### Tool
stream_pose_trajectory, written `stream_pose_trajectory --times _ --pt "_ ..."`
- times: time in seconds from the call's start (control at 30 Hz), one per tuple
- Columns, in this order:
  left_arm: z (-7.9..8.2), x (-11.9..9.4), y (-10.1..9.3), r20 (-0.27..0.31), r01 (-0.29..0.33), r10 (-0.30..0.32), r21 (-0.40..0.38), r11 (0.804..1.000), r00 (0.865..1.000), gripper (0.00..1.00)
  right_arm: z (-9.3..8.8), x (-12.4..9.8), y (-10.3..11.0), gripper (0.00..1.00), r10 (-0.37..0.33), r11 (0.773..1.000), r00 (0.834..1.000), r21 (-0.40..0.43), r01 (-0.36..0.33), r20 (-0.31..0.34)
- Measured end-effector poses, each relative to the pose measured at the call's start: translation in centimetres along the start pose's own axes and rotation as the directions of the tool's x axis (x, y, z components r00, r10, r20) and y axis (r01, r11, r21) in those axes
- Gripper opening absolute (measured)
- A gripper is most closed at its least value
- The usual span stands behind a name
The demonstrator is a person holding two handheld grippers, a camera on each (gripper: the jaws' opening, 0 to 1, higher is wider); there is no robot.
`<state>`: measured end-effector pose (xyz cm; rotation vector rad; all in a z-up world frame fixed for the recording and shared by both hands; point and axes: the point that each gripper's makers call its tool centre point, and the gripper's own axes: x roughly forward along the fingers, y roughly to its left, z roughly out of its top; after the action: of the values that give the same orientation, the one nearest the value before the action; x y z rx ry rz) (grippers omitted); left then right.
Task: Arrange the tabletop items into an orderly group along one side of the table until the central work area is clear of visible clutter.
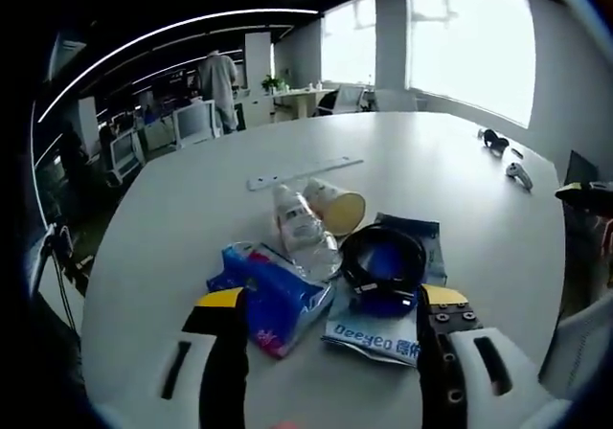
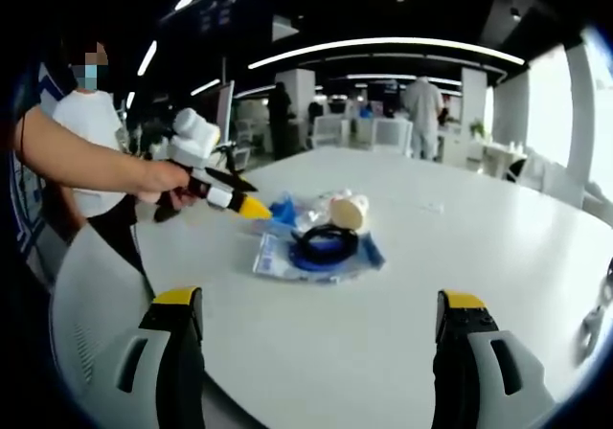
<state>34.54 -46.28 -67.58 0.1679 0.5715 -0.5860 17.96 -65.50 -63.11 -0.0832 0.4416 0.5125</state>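
A small heap of items lies on the white table (image 1: 192, 228). It holds a blue tissue pack (image 1: 273, 295), a clear plastic bottle (image 1: 302, 223) lying on its side, a tipped paper cup (image 1: 337, 205), and a black coiled band (image 1: 383, 255) on a blue-and-white packet (image 1: 383, 331). My left gripper (image 1: 332, 300) is open just short of the heap, its jaws either side of the tissue pack and packet. In the right gripper view the same heap (image 2: 326, 242) sits mid-table, with the left gripper (image 2: 247, 206) held by a hand beside it. My right gripper (image 2: 320, 300) is open and holds nothing, well back from the heap.
A long pale strip (image 1: 302, 172) lies beyond the cup. Small black items (image 1: 494, 142) and a white handheld device (image 1: 518, 174) rest near the far right edge. A white chair (image 2: 86, 304) stands at the table's near left, with a person (image 2: 86, 132) behind it. Office desks and people fill the background.
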Motion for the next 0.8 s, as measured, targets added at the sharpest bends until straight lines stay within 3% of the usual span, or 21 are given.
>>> stream_pose_trajectory --times 0.57,0.8 --pt "1.1 3.1 0.8 -0.017 -0.014 0.015 0.007 1.000 1.000 0.62 0.7 0.4 -0.3 1.00 0.013 1.000 1.000 -0.001 -0.013 0.012" --pt "0.8 4.2 1.1 -0.036 -0.016 0.016 -0.002 1.000 0.999 0.60 2.1 1.4 -0.8 1.00 0.020 1.000 0.999 -0.002 -0.020 0.046"
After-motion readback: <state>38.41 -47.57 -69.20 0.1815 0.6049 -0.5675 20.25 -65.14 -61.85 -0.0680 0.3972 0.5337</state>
